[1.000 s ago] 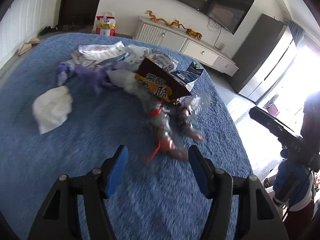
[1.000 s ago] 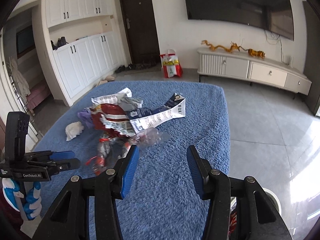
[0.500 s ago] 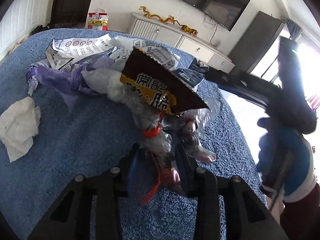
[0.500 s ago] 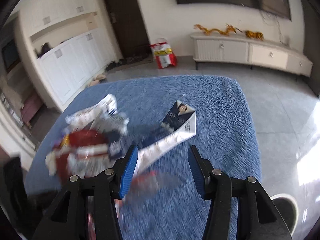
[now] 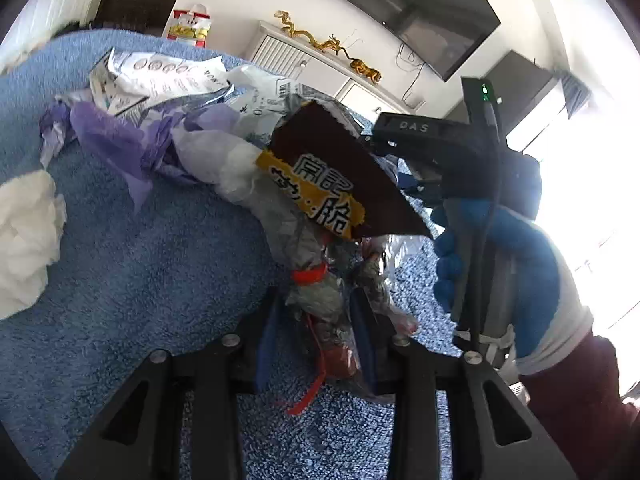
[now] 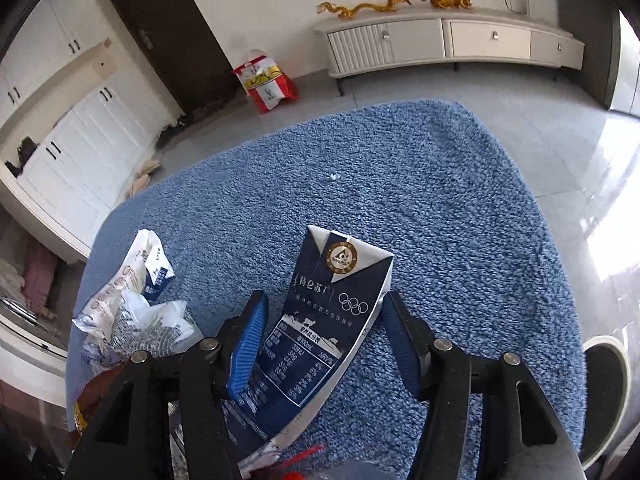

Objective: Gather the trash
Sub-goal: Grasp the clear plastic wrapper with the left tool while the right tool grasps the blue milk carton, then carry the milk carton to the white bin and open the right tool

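Low in the left wrist frame, the left hand-held gripper (image 5: 316, 336) pinches a crumpled clear plastic wrapper with a red tie band (image 5: 320, 300), at the near end of a heap lying on the fuzzy blue carpet (image 5: 160, 264). Lower centre in the right wrist frame, the right hand-held gripper (image 6: 324, 340) stands spread astride a flattened navy and white milk carton (image 6: 324, 316), pads not yet pressing. To my eye the carton wants a squeeze across its stiff folded edges, taken low, so it does not slide out. The wrapper is limp and slick, so a slow lift would keep it from dragging the glossy dark brown snack bag with its yellow label (image 5: 336, 176), tucked among lilac film (image 5: 116, 140). At far left a soft white tissue wad (image 5: 28, 240) sits apart
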The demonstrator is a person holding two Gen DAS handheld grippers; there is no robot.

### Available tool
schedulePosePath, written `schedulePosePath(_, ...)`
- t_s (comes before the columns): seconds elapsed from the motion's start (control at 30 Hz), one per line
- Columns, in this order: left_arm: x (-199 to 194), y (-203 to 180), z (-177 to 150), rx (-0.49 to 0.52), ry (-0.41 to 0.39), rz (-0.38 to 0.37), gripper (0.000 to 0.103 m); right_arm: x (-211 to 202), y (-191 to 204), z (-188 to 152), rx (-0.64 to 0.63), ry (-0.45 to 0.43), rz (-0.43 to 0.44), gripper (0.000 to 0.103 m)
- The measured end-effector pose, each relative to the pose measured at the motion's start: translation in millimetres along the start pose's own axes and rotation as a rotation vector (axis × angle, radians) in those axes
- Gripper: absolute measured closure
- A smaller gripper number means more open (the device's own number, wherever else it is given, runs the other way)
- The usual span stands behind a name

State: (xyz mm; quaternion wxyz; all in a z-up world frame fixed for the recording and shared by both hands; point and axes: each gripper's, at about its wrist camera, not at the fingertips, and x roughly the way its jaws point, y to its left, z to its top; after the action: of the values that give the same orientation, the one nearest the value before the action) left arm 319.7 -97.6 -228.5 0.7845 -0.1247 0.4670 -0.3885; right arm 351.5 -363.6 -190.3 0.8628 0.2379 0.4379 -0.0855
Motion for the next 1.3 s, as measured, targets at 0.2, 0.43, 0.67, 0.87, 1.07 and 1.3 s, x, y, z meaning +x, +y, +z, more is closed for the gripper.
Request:
schedulePosePath(0.2, -0.5, 12.1, 1.1, -0.036, 0.004, -0.014, 0.083, -13.3, -4.7, -1.7, 0.033, -0.027, 0.126, 0.069)
schedulePosePath(0.43, -17.7, 15.3, -10.1, -0.057, -0.024, 0.019, 0.094, -53.0, 2.2, -15.9, -0.003, -0.099, 0.274, 0.069)
schedulePosePath(0.67, -49.6, 5.7, -22.1, -0.047, -0.071, 0.072, 0.094, -114.5, 16.3, -33.0, -0.099, -0.198, 0.337, 0.069)
schedulePosePath(0.87, -98.3, -10.9, -34.2, -0.017, -0.156, 0.106, 0.094, -169.1, 20.9, -54.8, -0.145, -0.265, 0.376, 0.069)
schedulePosePath(1.07, -145.8, -17.6, -49.2, -0.036, -0.241, 0.120, 0.094, -221.9, 17.4, -66.7, -0.164, -0.345, 0.380, 0.069)
schedulePosePath(1.3, -185.9, -43.0, -56.9, -0.006, -0.307, 0.134, 0.094, -278.6, 3.7, -84.9, -0.178, -0.437, 0.374, 0.069)
